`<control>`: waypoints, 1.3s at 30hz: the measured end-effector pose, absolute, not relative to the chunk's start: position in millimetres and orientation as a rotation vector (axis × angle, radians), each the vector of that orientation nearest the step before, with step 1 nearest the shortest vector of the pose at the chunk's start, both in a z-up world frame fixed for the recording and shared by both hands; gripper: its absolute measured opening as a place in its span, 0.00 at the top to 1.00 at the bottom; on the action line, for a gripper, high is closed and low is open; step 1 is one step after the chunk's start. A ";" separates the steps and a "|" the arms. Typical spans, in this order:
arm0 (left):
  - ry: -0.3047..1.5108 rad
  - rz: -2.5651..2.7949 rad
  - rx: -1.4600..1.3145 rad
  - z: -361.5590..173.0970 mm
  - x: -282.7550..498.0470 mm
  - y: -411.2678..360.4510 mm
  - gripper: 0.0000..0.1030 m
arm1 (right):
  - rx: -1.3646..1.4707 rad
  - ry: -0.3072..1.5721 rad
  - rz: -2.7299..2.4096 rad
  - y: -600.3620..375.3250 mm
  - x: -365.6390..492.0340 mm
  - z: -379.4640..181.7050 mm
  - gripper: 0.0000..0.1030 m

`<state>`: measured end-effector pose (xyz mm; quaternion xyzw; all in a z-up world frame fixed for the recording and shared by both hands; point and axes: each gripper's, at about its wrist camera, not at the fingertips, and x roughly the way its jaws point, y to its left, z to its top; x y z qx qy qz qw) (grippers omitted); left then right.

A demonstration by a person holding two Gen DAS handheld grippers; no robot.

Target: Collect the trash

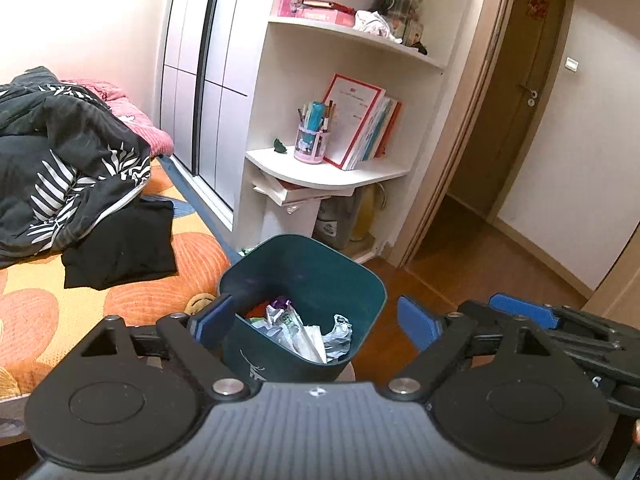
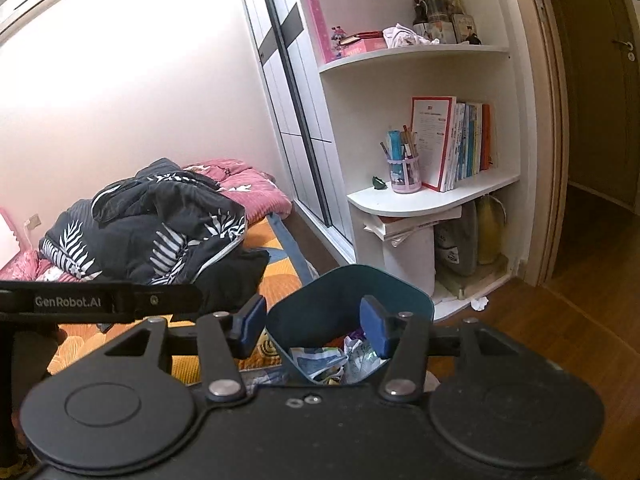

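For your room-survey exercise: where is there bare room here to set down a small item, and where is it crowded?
Free: the front of the white curved lower shelf, left of the small green object; the brown wooden floor right of the teal plastic waste bin. Crowded: the upper shelf, the cubby beneath the lower shelf, the bed under the black leaf-print quilt, and the trash-filled bin.

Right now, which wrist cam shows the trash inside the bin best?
Left wrist: the trash in the bin shows nearly unobstructed. In the right wrist view, one blue finger covers part of it.
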<state>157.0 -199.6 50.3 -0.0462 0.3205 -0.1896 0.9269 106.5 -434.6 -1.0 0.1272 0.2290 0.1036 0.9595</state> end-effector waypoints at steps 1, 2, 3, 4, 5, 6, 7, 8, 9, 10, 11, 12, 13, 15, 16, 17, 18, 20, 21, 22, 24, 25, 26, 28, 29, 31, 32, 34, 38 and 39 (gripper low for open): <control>0.655 -0.389 -0.095 50.2 153.8 -199.0 0.13 | 0.256 0.463 0.208 -433.5 104.0 -1.3 0.49; 0.653 -0.388 -0.093 50.2 151.4 -198.8 0.13 | 0.254 0.462 0.206 -432.3 101.1 -1.4 0.49; 0.651 -0.388 -0.091 50.1 149.6 -198.5 0.13 | 0.252 0.458 0.199 -431.3 98.8 -1.2 0.49; 0.649 -0.391 -0.091 50.2 147.3 -198.1 0.13 | 0.251 0.454 0.192 -430.9 97.2 -0.2 0.49; 0.650 -0.394 -0.088 50.2 146.0 -198.1 0.13 | 0.250 0.451 0.187 -430.7 96.2 0.7 0.49; 0.651 -0.396 -0.083 50.3 144.9 -198.4 0.13 | 0.247 0.449 0.184 -430.3 94.8 1.2 0.49; 0.650 -0.395 -0.078 50.1 143.6 -198.6 0.13 | 0.244 0.447 0.183 -429.9 93.2 1.3 0.49; 0.649 -0.393 -0.075 50.1 142.5 -198.8 0.13 | 0.241 0.445 0.179 -429.6 91.7 1.8 0.49; 0.648 -0.395 -0.074 50.0 141.5 -199.2 0.13 | 0.238 0.442 0.174 -429.4 90.1 2.4 0.49; 0.648 -0.401 -0.076 49.7 140.6 -199.7 0.13 | 0.236 0.440 0.172 -428.7 88.7 2.7 0.49; 0.649 -0.406 -0.078 49.4 140.9 -200.2 0.13 | 0.235 0.437 0.168 -428.7 88.0 3.2 0.49; 0.652 -0.409 -0.079 49.1 141.1 -200.6 0.13 | 0.235 0.435 0.163 -428.9 87.1 3.6 0.49; 0.655 -0.409 -0.078 48.6 140.9 -201.3 0.13 | 0.236 0.433 0.160 -429.3 86.3 4.0 0.49; 0.658 -0.412 -0.079 47.8 140.9 -201.8 0.13 | 0.238 0.430 0.153 -430.1 85.3 3.6 0.49; 0.659 -0.414 -0.081 47.8 140.1 -201.6 0.13 | 0.239 0.429 0.149 -430.2 85.2 3.5 0.49; 0.659 -0.414 -0.081 47.8 139.9 -201.8 0.13 | 0.241 0.429 0.146 -430.5 85.1 3.6 0.48; 0.656 -0.411 -0.080 47.6 139.6 -201.8 0.13 | 0.242 0.429 0.145 -431.1 85.1 3.4 0.48; 0.655 -0.409 -0.076 47.3 138.9 -202.3 0.13 | 0.242 0.429 0.143 -431.3 84.9 3.0 0.48; 0.656 -0.410 -0.078 47.2 138.7 -202.3 0.13 | 0.242 0.431 0.142 -431.3 85.5 2.6 0.48; 0.657 -0.410 -0.080 47.1 138.4 -202.3 0.13 | 0.244 0.434 0.142 -431.0 85.6 2.2 0.48; 0.659 -0.405 -0.079 46.9 137.6 -202.7 0.13 | 0.246 0.437 0.142 -430.9 85.4 1.7 0.48; 0.661 -0.407 -0.080 47.0 138.2 -202.7 0.13 | 0.245 0.436 0.142 -431.0 85.3 1.7 0.48; 0.662 -0.406 -0.082 47.0 138.2 -202.6 0.13 | 0.245 0.436 0.142 -430.8 85.3 1.8 0.48; 0.664 -0.404 -0.088 47.2 138.7 -201.8 0.13 | 0.245 0.437 0.142 -429.7 85.5 1.4 0.48; 0.667 -0.404 -0.090 47.0 139.2 -201.8 0.13 | 0.244 0.438 0.140 -429.4 85.7 1.0 0.48; 0.675 -0.395 -0.089 45.9 140.1 -201.3 0.13 | 0.243 0.440 0.139 -429.4 86.3 0.2 0.48; 0.679 -0.391 -0.090 45.0 140.4 -201.0 0.13 | 0.244 0.442 0.136 -429.3 86.5 -0.8 0.48; 0.688 -0.385 -0.096 43.2 140.7 -199.8 0.13 | 0.247 0.448 0.136 -429.0 86.8 -3.1 0.48; 0.698 -0.367 -0.112 40.7 140.3 -195.4 0.13 | 0.240 0.453 0.141 -426.9 87.2 -4.3 0.48; 0.697 -0.362 -0.113 40.0 139.6 -194.4 0.13 | 0.239 0.454 0.142 -426.4 87.3 -4.1 0.48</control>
